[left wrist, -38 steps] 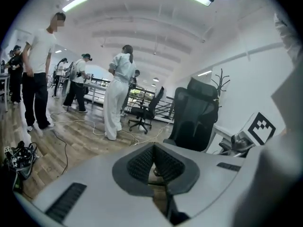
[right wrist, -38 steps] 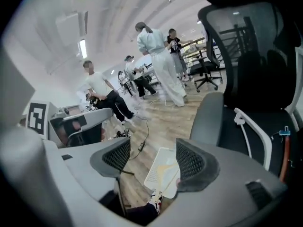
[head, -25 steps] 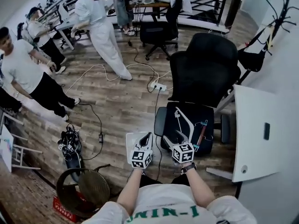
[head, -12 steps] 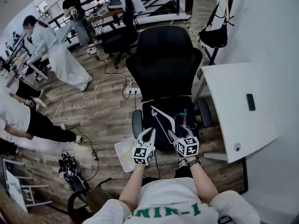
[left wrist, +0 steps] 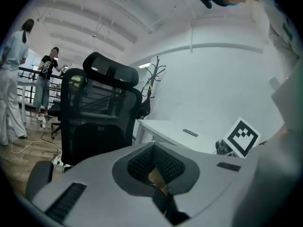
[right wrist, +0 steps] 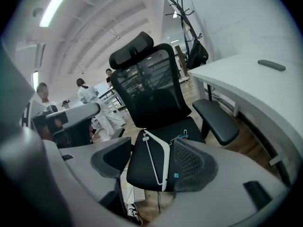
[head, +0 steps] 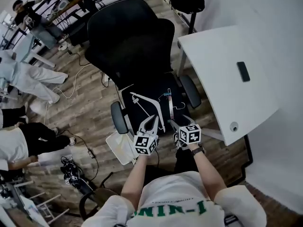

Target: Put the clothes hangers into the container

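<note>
While hangers (head: 147, 107) lie mid chair seat (head: 152, 86), none binned in container (head: 120, 147); right gripper (head: 176, 125) agape, left gripper (head: 150, 122) closed, empty.

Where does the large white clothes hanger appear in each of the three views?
Head view: the white hanger lies at the centre, on the seat of the black office chair.
Left gripper view: not in it.
Right gripper view: lower centre, on the seat.
Shared landmark: the chair's mesh back.

Matt black mesh chair back (head: 128, 37) — smooth white plastic hanger (right wrist: 166, 167), wood-plank floor (head: 87, 112), smooth white desk (head: 222, 70).
</note>
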`<act>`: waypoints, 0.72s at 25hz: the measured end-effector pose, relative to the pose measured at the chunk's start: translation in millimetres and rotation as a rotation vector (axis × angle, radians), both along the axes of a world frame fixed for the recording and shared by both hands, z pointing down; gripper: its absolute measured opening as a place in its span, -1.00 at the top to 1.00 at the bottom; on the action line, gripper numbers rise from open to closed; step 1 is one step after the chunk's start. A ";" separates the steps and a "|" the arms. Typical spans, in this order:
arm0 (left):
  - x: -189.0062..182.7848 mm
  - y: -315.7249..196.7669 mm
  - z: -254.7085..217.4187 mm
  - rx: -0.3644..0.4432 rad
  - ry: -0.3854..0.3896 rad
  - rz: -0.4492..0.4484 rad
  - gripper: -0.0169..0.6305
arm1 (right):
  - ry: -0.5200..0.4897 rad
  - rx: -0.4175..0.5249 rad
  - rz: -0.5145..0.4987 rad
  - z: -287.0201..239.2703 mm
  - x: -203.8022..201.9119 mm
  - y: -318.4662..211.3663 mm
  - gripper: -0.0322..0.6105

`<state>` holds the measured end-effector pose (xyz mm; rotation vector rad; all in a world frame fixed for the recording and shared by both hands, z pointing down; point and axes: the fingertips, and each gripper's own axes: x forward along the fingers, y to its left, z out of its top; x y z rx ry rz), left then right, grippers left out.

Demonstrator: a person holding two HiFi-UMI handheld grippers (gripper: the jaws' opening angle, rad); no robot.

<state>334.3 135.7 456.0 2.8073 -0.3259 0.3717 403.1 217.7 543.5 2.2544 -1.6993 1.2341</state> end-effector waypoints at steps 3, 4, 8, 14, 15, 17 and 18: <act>16.6 0.9 24.9 -0.029 -0.023 0.019 0.91 | -0.081 -0.080 0.012 46.2 6.8 7.7 -0.03; 22.4 -0.3 34.1 -0.035 -0.034 0.022 0.91 | -0.104 -0.105 0.013 62.1 9.1 9.1 -0.03; 49.7 -19.2 77.3 -0.041 -0.070 0.020 0.91 | -0.138 -0.189 0.002 126.2 27.3 0.6 0.00; 55.5 -53.4 143.6 -0.069 -0.111 0.013 0.91 | -0.114 -0.299 -0.019 208.9 33.3 -23.9 0.04; 59.7 -58.5 159.8 -0.073 -0.120 0.011 0.91 | -0.113 -0.314 -0.018 227.2 38.9 -28.0 0.05; 63.9 -64.8 192.3 -0.084 -0.138 0.006 0.91 | -0.115 -0.340 -0.015 263.7 45.8 -32.2 0.07; 62.5 -65.3 206.3 -0.093 -0.146 0.002 0.91 | -0.120 -0.352 -0.014 279.7 45.0 -31.8 0.07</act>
